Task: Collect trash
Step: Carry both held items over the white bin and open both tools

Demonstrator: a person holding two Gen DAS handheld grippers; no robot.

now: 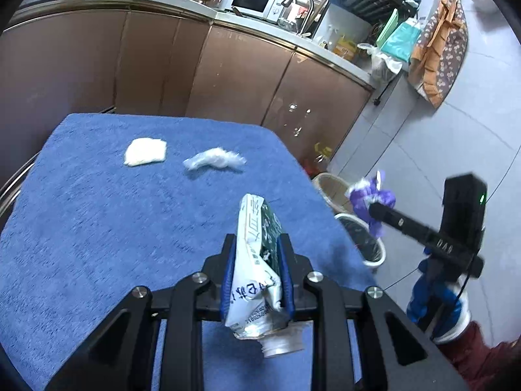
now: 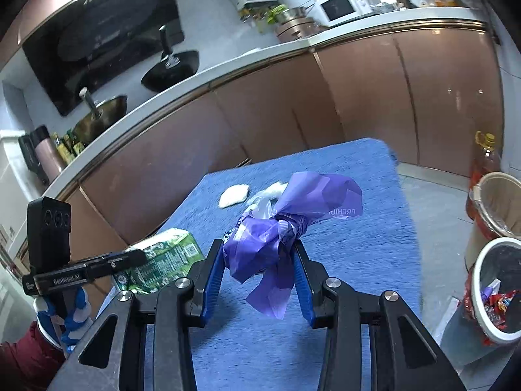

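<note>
My left gripper is shut on a crushed white and green carton, held above the blue cloth with its screw neck toward the camera. My right gripper is shut on a knotted purple plastic bag, also clear of the cloth. In the left wrist view that purple bag hangs past the table's right edge, over the bins. The right wrist view shows the carton at lower left. A white pad and a pale fluffy wad lie on the far part of the cloth.
On the floor right of the table stand a white-rimmed bin holding wrappers and a beige bin. An oil bottle stands behind them. Brown kitchen cabinets run along the far side. A sleeve shows at lower right.
</note>
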